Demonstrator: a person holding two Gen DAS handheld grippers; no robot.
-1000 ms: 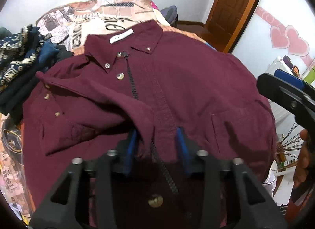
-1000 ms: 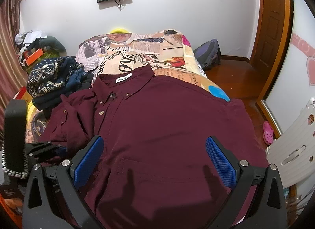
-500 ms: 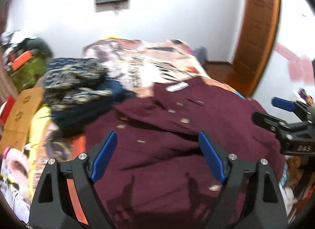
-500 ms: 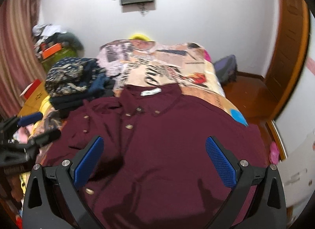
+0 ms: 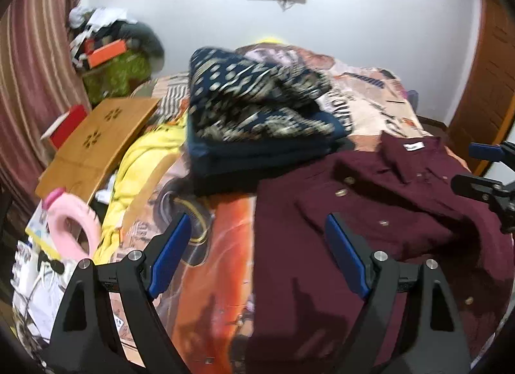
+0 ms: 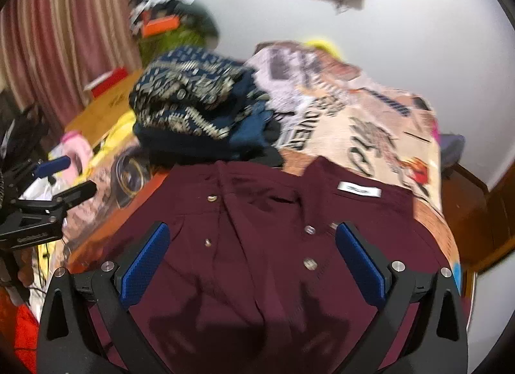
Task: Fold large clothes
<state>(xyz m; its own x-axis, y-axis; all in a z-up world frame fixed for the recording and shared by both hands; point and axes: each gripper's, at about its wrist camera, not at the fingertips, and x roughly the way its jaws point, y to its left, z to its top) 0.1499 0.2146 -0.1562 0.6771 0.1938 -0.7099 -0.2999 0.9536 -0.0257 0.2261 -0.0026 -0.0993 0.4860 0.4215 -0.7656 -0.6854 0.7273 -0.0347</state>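
A large maroon button-up shirt lies front up on the bed, collar with a white label toward the wall, one side folded in over the front. It also shows in the left wrist view. My right gripper is open and empty above the shirt's chest. My left gripper is open and empty above the shirt's left edge and the orange bedsheet. The left gripper appears at the left edge of the right wrist view; the right gripper shows at the right edge of the left wrist view.
A pile of folded dark blue patterned clothes sits on the bed beyond the shirt's left side. The printed bedsheet runs to the wall. A wooden lap table, yellow cloth and pink ring lie at left. A wooden door is right.
My left gripper let go of the shirt fabric, opened, and swung left and back. My right gripper moved toward the collar. Both views have turned left.
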